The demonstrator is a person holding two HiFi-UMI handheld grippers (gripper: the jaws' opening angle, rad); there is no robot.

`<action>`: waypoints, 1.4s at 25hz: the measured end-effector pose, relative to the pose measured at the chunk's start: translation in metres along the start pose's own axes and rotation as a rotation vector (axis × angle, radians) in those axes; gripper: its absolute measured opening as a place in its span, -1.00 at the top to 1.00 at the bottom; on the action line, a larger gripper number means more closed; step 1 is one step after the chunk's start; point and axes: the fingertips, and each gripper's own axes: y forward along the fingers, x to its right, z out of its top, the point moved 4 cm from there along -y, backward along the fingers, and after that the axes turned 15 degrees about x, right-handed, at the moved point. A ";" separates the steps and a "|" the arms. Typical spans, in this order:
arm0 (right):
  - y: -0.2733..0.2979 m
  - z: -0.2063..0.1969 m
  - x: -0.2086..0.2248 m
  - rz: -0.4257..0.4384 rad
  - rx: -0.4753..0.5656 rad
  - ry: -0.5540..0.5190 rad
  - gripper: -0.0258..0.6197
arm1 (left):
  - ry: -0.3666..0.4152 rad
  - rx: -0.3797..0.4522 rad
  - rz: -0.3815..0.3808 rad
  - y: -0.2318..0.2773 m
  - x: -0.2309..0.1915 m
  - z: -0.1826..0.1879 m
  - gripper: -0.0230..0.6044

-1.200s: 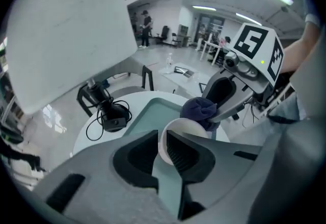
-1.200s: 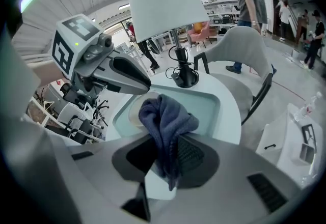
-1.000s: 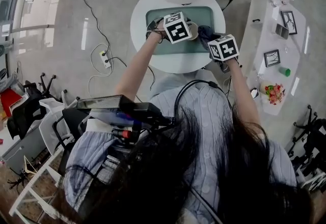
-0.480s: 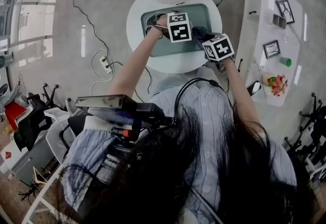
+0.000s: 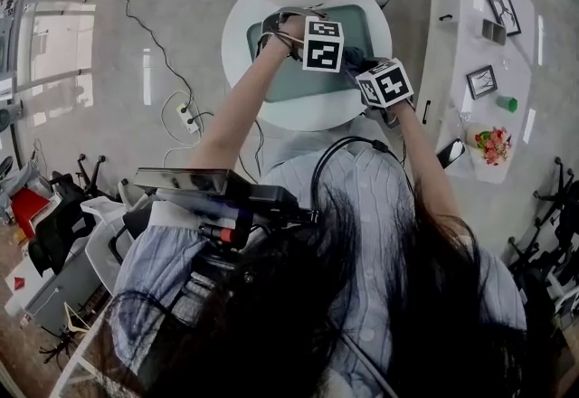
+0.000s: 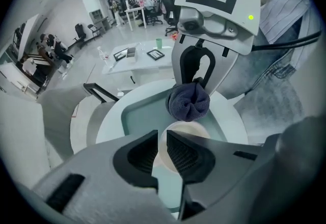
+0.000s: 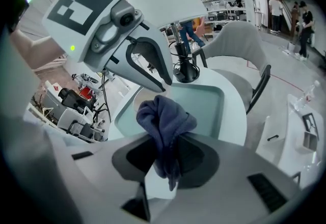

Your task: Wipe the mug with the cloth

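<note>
As the left gripper (image 5: 324, 43) has rolled since a second ago, the head view shows its cube turned and now covering the mug that showed beside it before, while the right gripper (image 5: 384, 82) has barely shifted and the cloth (image 5: 351, 56) sits between them over the tray (image 5: 280, 84). Left gripper view: jaws nearly together, clamped on the mug (image 6: 191, 131) wall, cloth wad at the far rim. Right gripper view: jaws clenched on the cloth, wad at the mug rim, so the mug is probably being turned against it, wiping under way.
</note>
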 end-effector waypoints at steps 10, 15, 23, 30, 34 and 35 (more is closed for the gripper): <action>0.001 -0.002 0.000 0.000 -0.002 0.007 0.62 | -0.121 0.040 0.003 0.003 -0.001 -0.001 0.80; 0.001 -0.002 0.003 -0.009 0.004 0.022 0.62 | -0.236 0.068 0.084 0.002 -0.003 -0.003 0.80; -0.004 -0.001 0.015 -0.050 0.010 0.066 0.62 | -0.594 0.150 0.250 -0.004 -0.003 -0.010 0.80; -0.007 0.002 0.012 -0.060 0.036 0.093 0.62 | -0.905 0.173 0.489 -0.011 0.002 -0.023 0.80; -0.006 0.001 0.009 -0.038 0.068 0.126 0.62 | -1.076 0.202 0.602 -0.012 0.008 -0.026 0.80; -0.007 -0.001 0.009 -0.037 0.070 0.135 0.62 | -1.117 0.210 0.626 -0.012 0.010 -0.027 0.80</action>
